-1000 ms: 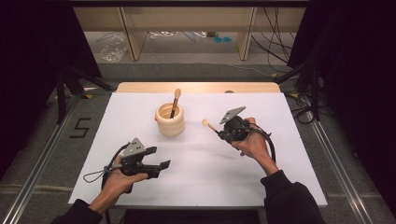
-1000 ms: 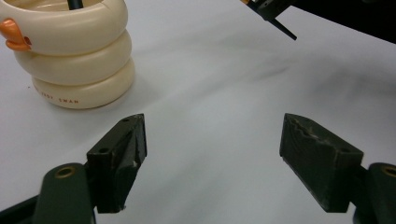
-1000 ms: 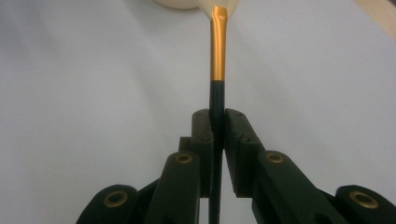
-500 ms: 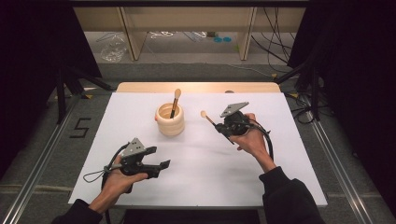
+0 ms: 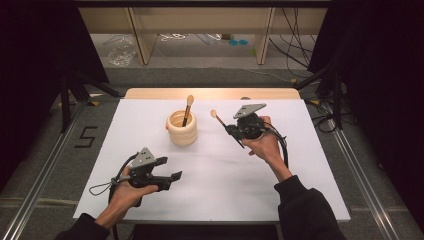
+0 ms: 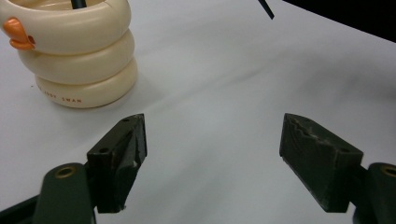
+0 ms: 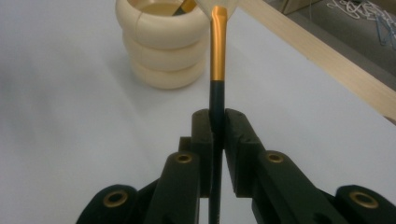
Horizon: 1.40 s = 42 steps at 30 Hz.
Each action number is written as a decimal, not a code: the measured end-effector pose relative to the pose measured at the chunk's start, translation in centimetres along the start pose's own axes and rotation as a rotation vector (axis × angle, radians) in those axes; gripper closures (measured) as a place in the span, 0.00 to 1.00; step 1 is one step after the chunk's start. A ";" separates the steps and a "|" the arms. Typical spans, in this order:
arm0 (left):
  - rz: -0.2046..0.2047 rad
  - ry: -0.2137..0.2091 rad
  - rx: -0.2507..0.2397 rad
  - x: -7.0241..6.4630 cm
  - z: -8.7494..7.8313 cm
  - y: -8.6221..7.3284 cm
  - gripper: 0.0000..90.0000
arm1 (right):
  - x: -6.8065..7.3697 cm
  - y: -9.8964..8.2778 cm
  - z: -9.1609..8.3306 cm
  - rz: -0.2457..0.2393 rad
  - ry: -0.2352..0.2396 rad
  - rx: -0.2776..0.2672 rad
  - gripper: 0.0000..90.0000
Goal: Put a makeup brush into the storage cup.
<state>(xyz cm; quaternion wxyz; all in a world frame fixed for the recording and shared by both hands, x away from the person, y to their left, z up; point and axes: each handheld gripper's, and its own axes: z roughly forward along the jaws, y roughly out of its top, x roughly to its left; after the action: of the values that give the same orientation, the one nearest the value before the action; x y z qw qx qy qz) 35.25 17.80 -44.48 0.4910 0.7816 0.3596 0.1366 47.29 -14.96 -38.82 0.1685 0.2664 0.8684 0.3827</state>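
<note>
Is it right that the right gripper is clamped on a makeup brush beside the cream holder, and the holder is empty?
Not quite. The holder isn't empty: the high view shows another brush standing in it. The right gripper is indeed clamped on a makeup brush.

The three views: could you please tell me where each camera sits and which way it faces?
High view: fixed above the person's side, looking forward and down on the table; both forearms, left gripper and right gripper show.
Left gripper view: rides the left gripper, looking along its open jaws across the table toward the holder.
Right gripper view: rides the right gripper, looking along its jaws, shut on a brush, toward the holder.
Shared: all three show the holder and the white table.
</note>
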 end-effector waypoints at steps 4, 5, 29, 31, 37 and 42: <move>-0.010 0.001 -0.001 -0.1 0.0 0.0 0.26 | 0.2 0.6 0.1 0.007 0.016 -0.035 0.93; -0.007 0.001 -0.001 -0.1 0.0 0.0 0.26 | 0.3 0.7 0.1 0.009 0.016 -0.037 0.93; -0.014 0.011 -0.002 0.0 -0.1 0.0 0.26 | 0.4 3.0 1.6 0.068 0.062 -0.165 0.93; -0.013 0.011 -0.003 0.0 0.0 0.0 0.26 | 0.3 3.1 1.8 0.079 0.062 -0.190 0.93; -0.019 0.002 -0.004 -0.1 0.0 0.0 0.26 | 0.0 3.4 2.2 0.102 0.071 -0.224 0.93; -0.018 0.006 -0.004 0.0 0.0 -0.1 0.26 | -0.3 3.6 2.6 0.118 0.075 -0.240 0.93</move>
<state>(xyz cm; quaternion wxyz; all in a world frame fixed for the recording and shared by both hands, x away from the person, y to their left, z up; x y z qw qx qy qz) 35.17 17.82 -44.50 0.4929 0.7768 0.3679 0.1351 50.01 -11.57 -37.77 0.1440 0.2804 0.8048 0.5029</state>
